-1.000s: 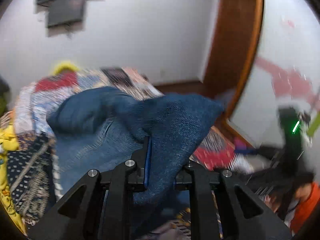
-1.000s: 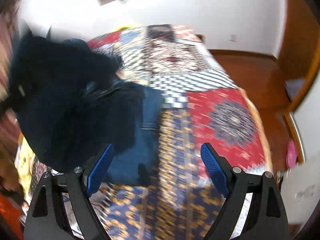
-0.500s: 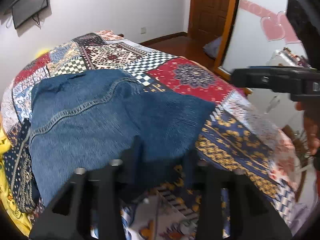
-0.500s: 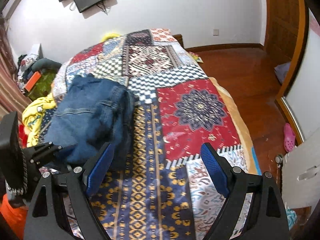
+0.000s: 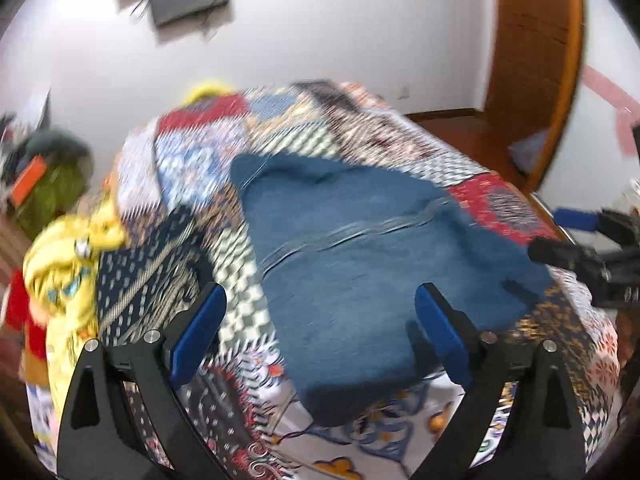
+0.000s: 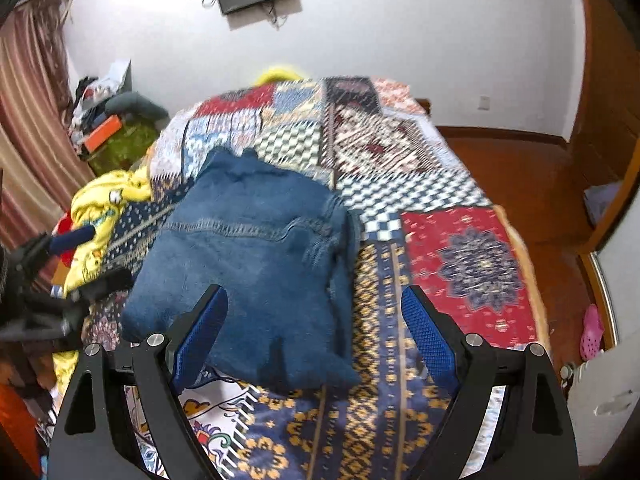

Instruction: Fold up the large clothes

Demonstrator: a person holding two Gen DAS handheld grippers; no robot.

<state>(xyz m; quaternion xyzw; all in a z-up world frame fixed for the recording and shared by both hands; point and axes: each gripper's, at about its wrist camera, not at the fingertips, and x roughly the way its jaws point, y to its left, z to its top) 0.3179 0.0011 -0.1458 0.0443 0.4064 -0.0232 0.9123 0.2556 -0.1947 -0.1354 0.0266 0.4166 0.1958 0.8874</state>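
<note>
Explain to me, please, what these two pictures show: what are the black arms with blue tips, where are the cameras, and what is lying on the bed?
No robot here: a person carries a two-finger gripper in each hand, each with a forward-looking camera. One picture looks along the left gripper, the other along the right gripper. The blue tips are their pads. Folded blue jeans lie on a bed with a patchwork bedspread; a yellow garment lies at its edge. Nothing is held: the left jaws are opening with the jeans lying free below them, and the right jaws stand open.
</note>
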